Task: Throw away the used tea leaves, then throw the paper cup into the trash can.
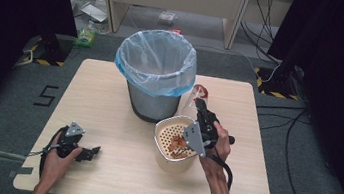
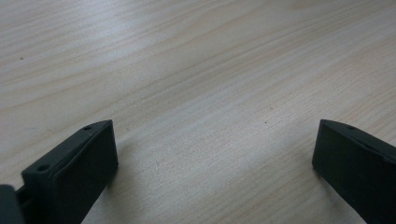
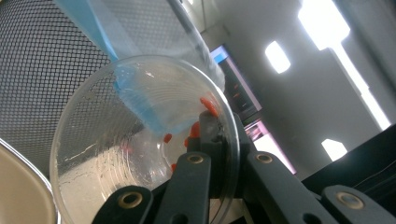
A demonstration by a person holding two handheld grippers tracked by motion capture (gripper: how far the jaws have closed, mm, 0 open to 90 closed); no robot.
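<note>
In the high view, the right gripper (image 1: 201, 103) is seen right of centre, held in the right hand (image 1: 217, 148) above a cream strainer bowl (image 1: 164, 159) that contains orange-brown scraps (image 1: 179, 146). Its jaws are clamped on the rim of a clear plastic cup (image 1: 195, 94), which is held tilted just beside the lower right of the mesh waste bin (image 1: 152, 105); the bin is lined with a pale blue bag (image 1: 156, 62) and stands at the upper middle of the wooden table (image 1: 106, 118). In the right gripper view, the cup (image 3: 140, 140) is seen from its open mouth at lower centre, with one jaw inside the wall and one outside, and small orange bits (image 3: 210, 106) clinging to the inner wall near the jaws; the bin's mesh (image 3: 42, 70) occupies the upper left. The left gripper (image 1: 87, 152) is rested on the table at the lower left of the high view, in the left hand (image 1: 59, 155). In the left gripper view, its jaws are seen spread wide apart over bare wood (image 2: 196, 93), with nothing between them.
</note>
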